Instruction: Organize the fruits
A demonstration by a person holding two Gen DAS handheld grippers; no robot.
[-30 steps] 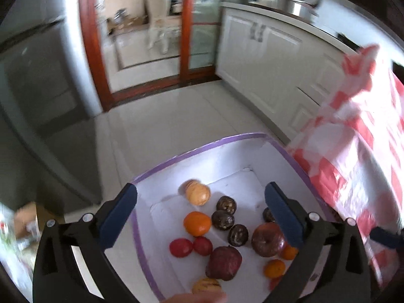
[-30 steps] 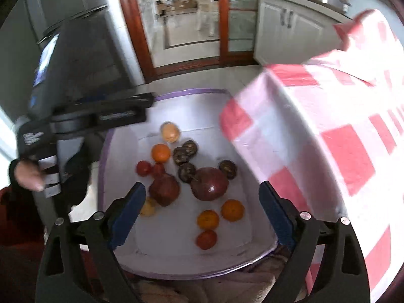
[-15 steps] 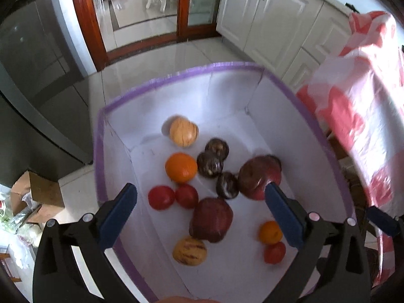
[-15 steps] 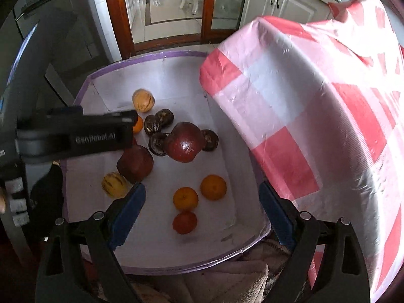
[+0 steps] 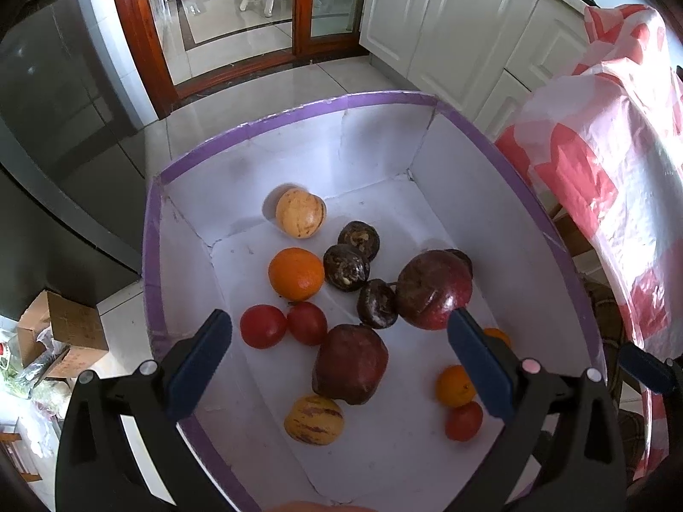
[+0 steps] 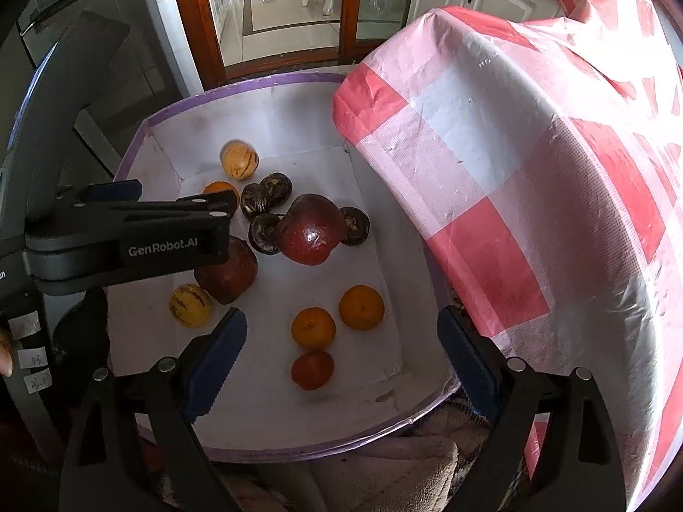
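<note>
Both tools hang over the white box with the purple rim (image 5: pixel 281 116), and each stands with its blue pads spread wide and nothing between them: the left tool (image 5: pixel 339 356) above the box's near-left part, the right tool (image 6: pixel 341 352) above its near edge. Nearest inside the box lie a striped yellow fruit (image 5: pixel 314 419), a small tomato (image 5: pixel 464 421) and a small orange (image 5: pixel 454 385). Just beyond them sits a dark red pomegranate (image 5: pixel 351 365), with two tomatoes (image 5: pixel 284 325) touching each other toward the box's left wall. A second, rounder pomegranate (image 5: pixel 434 289) rests mid-box against dark brown fruits (image 5: pixel 345 266), and a large orange (image 5: pixel 296 274) lies left of those. A pale striped melon (image 5: pixel 300 212) sits near the box's far wall. A red-and-white checked cloth (image 6: pixel 533 196) hangs over the box's right side.
</note>
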